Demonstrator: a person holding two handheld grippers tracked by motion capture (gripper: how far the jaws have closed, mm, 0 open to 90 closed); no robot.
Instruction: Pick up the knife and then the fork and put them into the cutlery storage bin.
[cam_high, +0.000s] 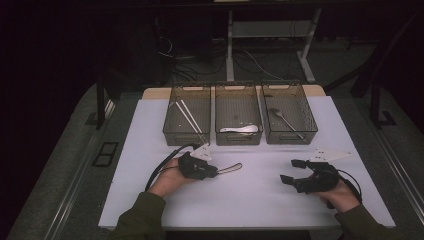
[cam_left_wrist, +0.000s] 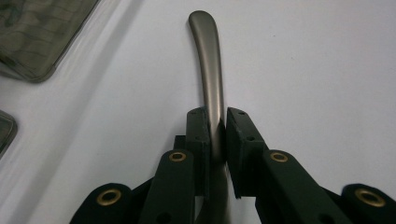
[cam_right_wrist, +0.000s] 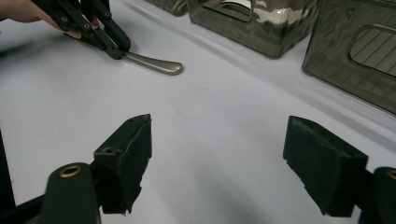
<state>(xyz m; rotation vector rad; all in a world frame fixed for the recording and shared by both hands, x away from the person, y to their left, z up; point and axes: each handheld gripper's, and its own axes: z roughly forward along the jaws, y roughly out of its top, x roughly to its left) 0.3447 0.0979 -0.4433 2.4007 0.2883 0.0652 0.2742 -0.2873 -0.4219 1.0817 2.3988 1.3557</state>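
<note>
My left gripper (cam_high: 216, 172) lies low over the white table, shut on the handle of a metal utensil (cam_high: 231, 168). In the left gripper view the pads (cam_left_wrist: 200, 130) press both sides of the brushed-steel handle (cam_left_wrist: 208, 56), which runs forward to a rounded end; the utensil's head is hidden behind the jaws. The right gripper view has the same gripper (cam_right_wrist: 116, 49) and handle (cam_right_wrist: 156, 65) at the far left. At the table's right side my right gripper (cam_high: 294, 171) stands open, and nothing is between its pads (cam_right_wrist: 217, 140).
Three smoky clear bins stand in a row at the back. The left bin (cam_high: 182, 139) holds chopsticks (cam_high: 189, 116), the middle bin (cam_high: 238, 140) a white spoon (cam_high: 240, 129), the right bin (cam_high: 292, 137) a metal utensil (cam_high: 285, 117). A faint red circle (cam_right_wrist: 195, 102) marks the table.
</note>
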